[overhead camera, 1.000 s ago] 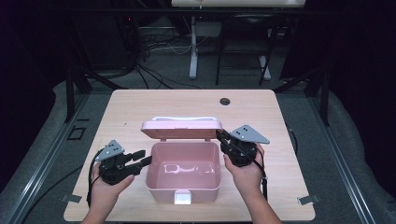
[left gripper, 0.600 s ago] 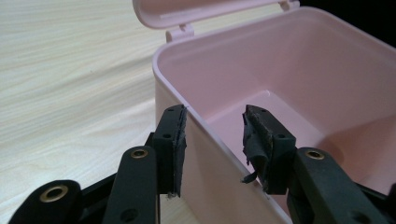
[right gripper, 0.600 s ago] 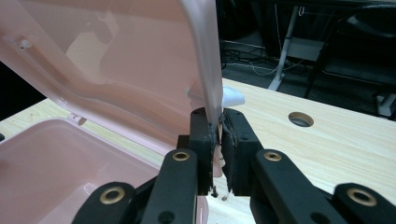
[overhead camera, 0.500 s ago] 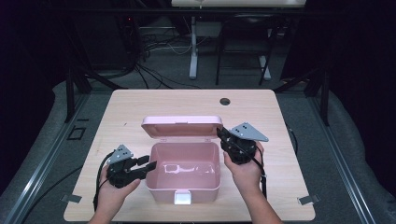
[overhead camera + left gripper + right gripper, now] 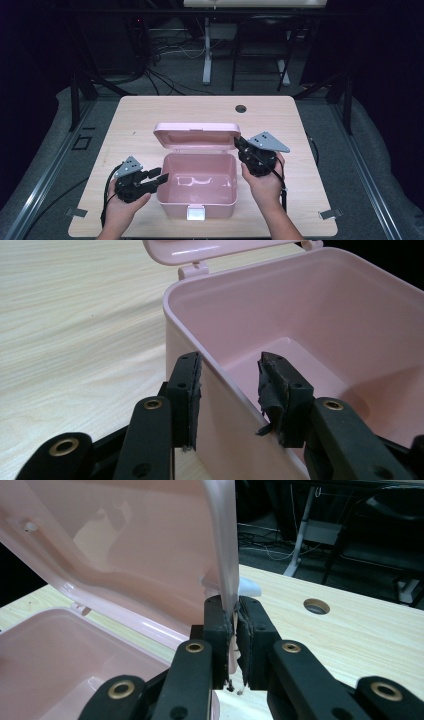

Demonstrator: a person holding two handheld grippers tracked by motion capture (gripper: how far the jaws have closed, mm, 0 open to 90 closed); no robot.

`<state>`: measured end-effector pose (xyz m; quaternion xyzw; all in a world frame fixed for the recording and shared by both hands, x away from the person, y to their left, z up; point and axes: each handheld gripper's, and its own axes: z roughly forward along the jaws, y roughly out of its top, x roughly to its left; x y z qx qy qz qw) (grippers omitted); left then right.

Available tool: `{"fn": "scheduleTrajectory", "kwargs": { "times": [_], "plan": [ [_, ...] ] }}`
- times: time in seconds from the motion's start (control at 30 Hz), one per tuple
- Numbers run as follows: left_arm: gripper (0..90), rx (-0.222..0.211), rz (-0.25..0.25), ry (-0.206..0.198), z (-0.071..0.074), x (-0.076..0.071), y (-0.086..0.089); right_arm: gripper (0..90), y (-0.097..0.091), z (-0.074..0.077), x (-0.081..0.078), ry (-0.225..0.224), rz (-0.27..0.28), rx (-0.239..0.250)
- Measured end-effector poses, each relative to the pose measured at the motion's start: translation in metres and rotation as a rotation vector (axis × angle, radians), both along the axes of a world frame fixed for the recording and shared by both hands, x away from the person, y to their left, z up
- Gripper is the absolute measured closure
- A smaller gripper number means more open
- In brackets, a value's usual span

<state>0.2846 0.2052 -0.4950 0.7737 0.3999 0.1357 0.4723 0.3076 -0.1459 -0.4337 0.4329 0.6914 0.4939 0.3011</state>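
The pink box (image 5: 197, 187) sits near the front edge of the surface (image 5: 150, 112), its lid (image 5: 196, 135) raised. The right gripper (image 5: 240, 145) has its fingers clamped on the lid's edge. The left gripper (image 5: 162, 179) straddles the box's left wall, its fingers just closing in, not pressing yet.

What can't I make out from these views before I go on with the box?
- Left gripper, left gripper view: jaws straddle the box wall; whether the far pad presses on it cannot be told.
- Box floor, high view: pale glare; contents too faint to tell.
- Front latch, high view: too small to read.
- Lid top, right gripper view: faces away; the right gripper covers the pinched edge.
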Motion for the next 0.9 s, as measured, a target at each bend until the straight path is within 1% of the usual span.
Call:
{"fn": "scheduleTrajectory", "kwargs": {
  "times": [0.13, 0.33, 0.53, 0.9],
  "plan": [
    [61.1, 0.003, 0.001, 0.005, 0.001, -0.001, 0.0, 83.7, 0.001, 0.001, 0.004, 0.004, 0.0, -0.002],
    [61.1, -0.005, 0.003, 0.006, 0.0, -0.001, 0.0, 84.2, 0.001, 0.002, 0.009, 0.004, -0.006, -0.009],
    [61.0, -0.01, 0.001, 0.007, 0.0, -0.001, 0.001, 84.6, 0.002, 0.002, 0.015, 0.008, -0.02, -0.001],
    [61.0, -0.015, 0.004, 0.007, -0.001, -0.001, 0.001, 85.6, 0.005, 0.004, 0.027, 0.043, -0.063, 0.016]
  ]
}}
